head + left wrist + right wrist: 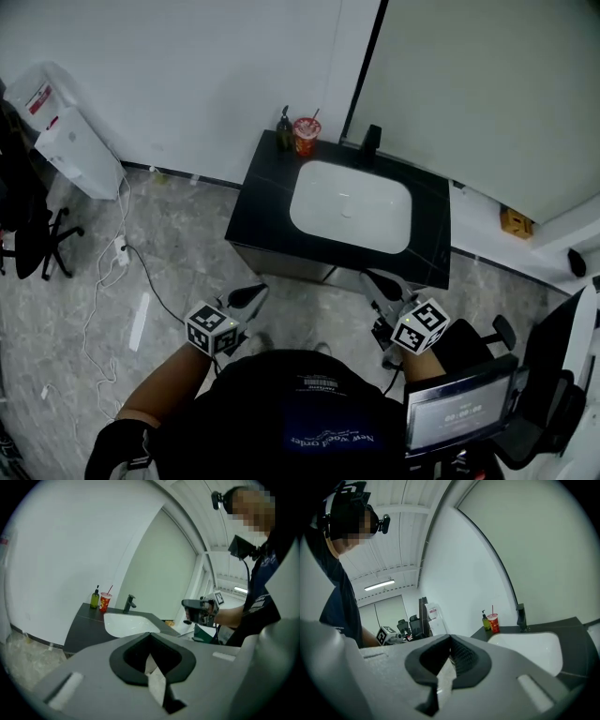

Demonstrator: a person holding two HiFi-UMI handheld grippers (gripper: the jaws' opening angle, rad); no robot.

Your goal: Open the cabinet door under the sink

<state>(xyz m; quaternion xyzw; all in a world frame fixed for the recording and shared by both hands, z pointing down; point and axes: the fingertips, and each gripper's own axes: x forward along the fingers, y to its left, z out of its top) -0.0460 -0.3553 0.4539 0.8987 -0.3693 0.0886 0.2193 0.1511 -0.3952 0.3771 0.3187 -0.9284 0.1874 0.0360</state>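
Cabinet (pixel 281 262) under sink (pixel 351 206), red printed cup (pixel 306 136), print unreadable

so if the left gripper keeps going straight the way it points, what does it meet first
Probably the front of the sink cabinet: the left gripper aims at it in the head view, with nothing showing between them. Depth is hard to judge.

Dark green pump bottle (pixel 284 128) and red paper cup with straw (pixel 306 136) stand side by side, black tap (pixel 371 142) further right. White power strip (pixel 120 251) lies on grey stone floor (pixel 187 272); black office chair (pixel 33 225) far left.
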